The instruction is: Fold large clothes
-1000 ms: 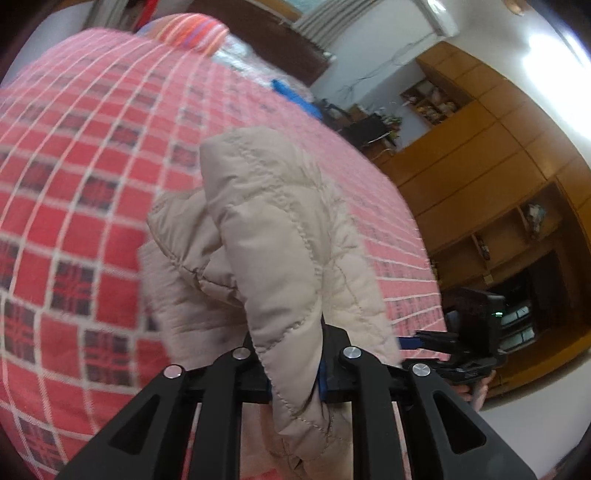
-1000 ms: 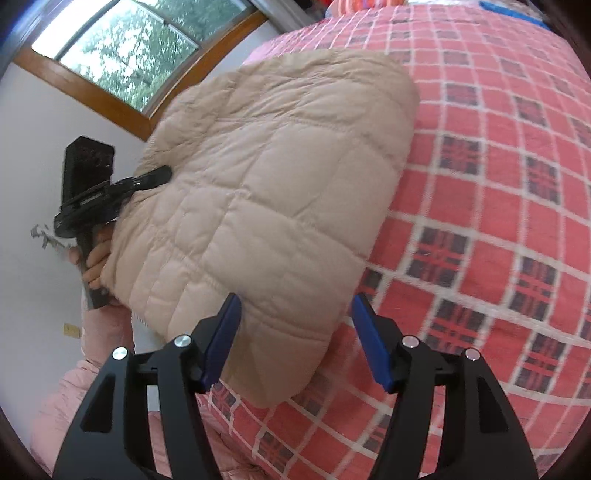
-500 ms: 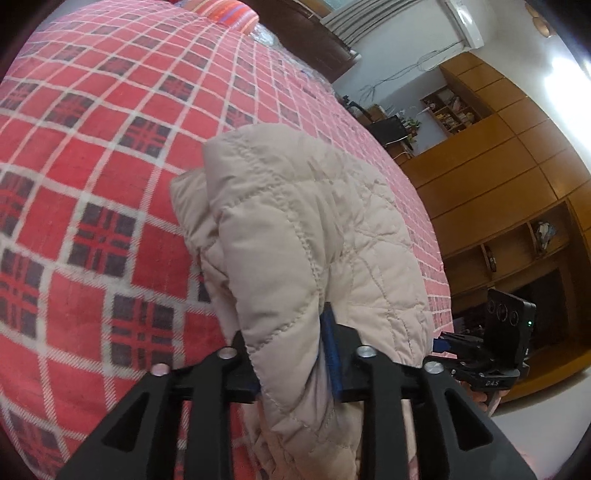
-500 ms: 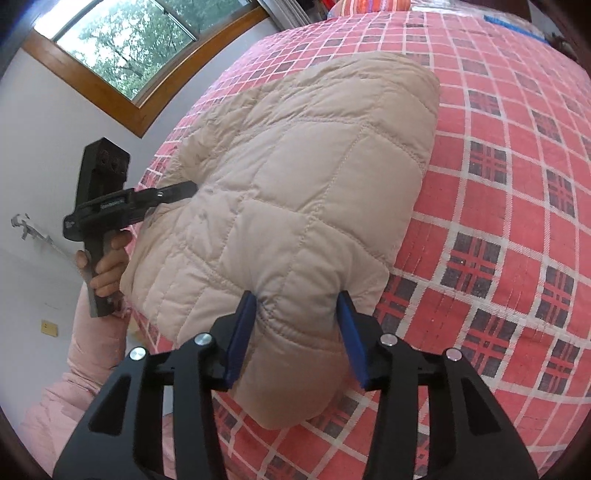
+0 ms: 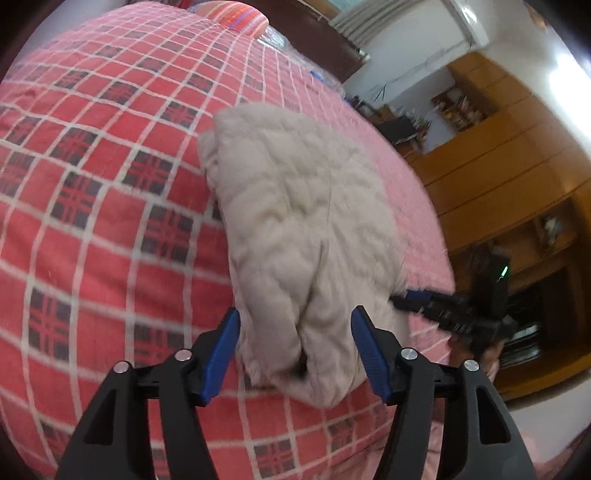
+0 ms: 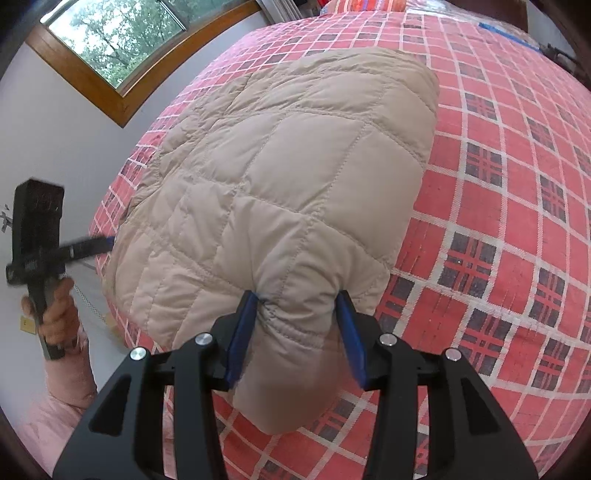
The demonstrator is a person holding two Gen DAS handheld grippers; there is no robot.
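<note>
In the left wrist view, the left gripper (image 5: pixel 295 350) is sitting spread wide at six o'clock, its blue pads (image 5: pixel 221 350) standing clear on both sides of the near end of the beige quilted jacket (image 5: pixel 303 229); nothing is being gripped there. The jacket is lying folded into a thick bundle on the red plaid bedspread (image 5: pixel 92 221), running from the gripper up toward twelve o'clock. At four o'clock the right gripper (image 5: pixel 417 297) is reaching in at the jacket's edge, blurred. Beyond it, between two and four o'clock, wooden cabinets (image 5: pixel 509 177) are lining the wall, and a striped pillow (image 5: pixel 236 16) is resting at the bed's far end near twelve o'clock.

In the right wrist view, the right gripper (image 6: pixel 297 334) at six o'clock is pinching a puffy fold of the jacket (image 6: pixel 288 177) between its blue pads (image 6: pixel 242 336), the fabric bulging and puckering where they are pressing in. The bundle is stretching away toward twelve o'clock across the bedspread (image 6: pixel 498 184). At nine o'clock a hand (image 6: pixel 55 310) in a pink sleeve (image 6: pixel 55 417) is holding the left gripper (image 6: pixel 105 242), whose tip is lying just beside the jacket's left edge. A wood-framed window (image 6: pixel 122 44) is showing trees at eleven o'clock.
</note>
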